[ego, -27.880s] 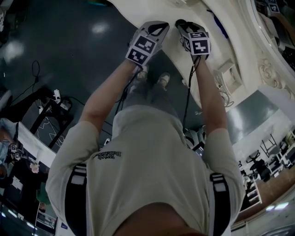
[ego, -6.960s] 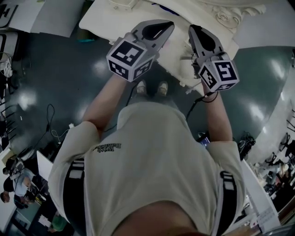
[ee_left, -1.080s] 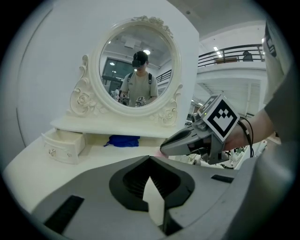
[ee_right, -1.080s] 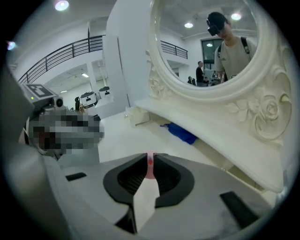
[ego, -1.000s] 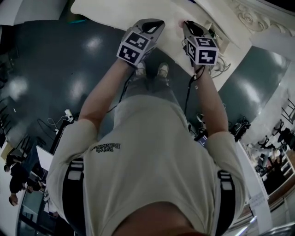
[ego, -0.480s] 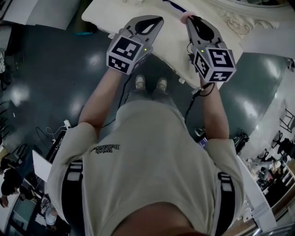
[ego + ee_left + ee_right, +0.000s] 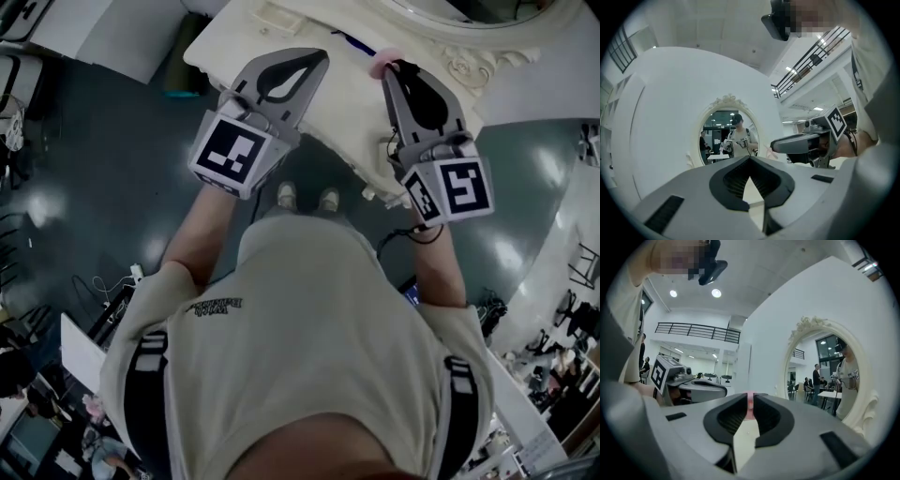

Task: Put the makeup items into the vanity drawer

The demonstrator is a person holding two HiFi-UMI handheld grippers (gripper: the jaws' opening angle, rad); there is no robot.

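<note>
The left gripper, grey plastic with a black-and-white marker cube at its back, has come up since a second ago and now shows larger and nearer the head camera, held out level over the near edge of the bench, a cream-white vanity with a carved frame. In its own view its jaws meet at the tips with nothing between them, and they point at the oval ornate-framed mirror on the white wall. The right gripper, just beside it to the right, has risen the same way. Its jaws are clamped on a small pink makeup item, as they already were a second ago. From above, that item pokes out at the jaw tips, above the vanity top and clear of it.
</note>
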